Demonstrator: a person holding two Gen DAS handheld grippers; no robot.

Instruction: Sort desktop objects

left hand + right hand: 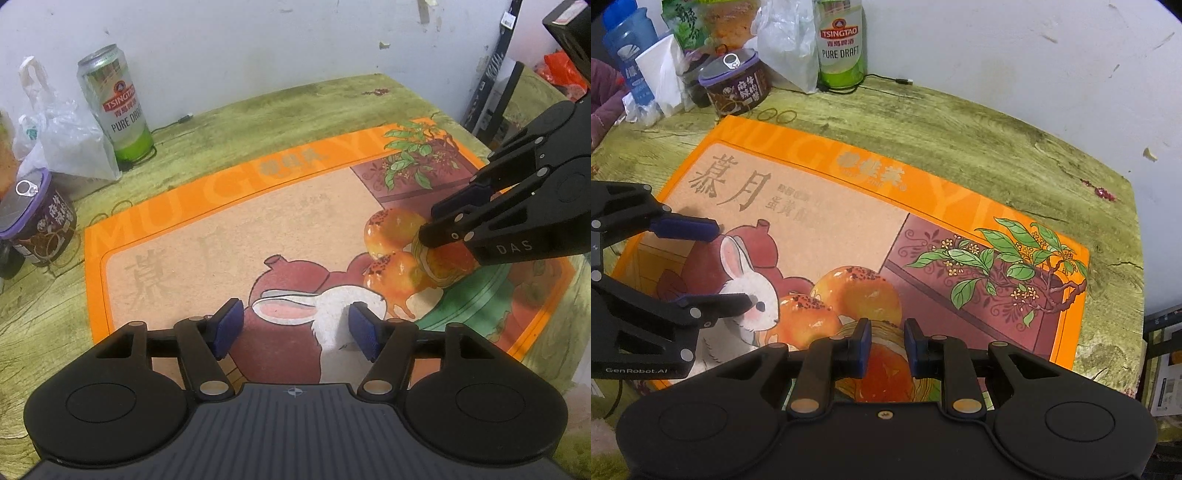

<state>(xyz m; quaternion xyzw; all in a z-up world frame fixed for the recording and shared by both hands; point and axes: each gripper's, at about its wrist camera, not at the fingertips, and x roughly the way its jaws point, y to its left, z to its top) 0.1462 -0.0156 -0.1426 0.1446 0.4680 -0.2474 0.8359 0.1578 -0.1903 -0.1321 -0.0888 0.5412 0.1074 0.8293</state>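
Note:
A large flat orange gift box (184,206) (812,158), printed with a rabbit, pastries and a leafy branch, covers most of the green wood-grain table (258,110). My left gripper (295,321) (731,264) hovers open over the rabbit print with nothing between its blue pads. My right gripper (888,332) (428,223) points down at the printed pastries on the box's right part. Its jaws stand nearly together and hold nothing. A green Tsingtao beer can (114,103) (842,40) and a purple-lidded tub (37,221) (738,81) stand at the back left.
A clear plastic bag (70,140) (786,44) leans beside the can. A blue bottle (628,55) and snack packets crowd the far left corner. Rubber bands (779,116) lie by the box's corner; a black cable (897,80) runs along the wall. Dark boxes (495,92) stand at the right.

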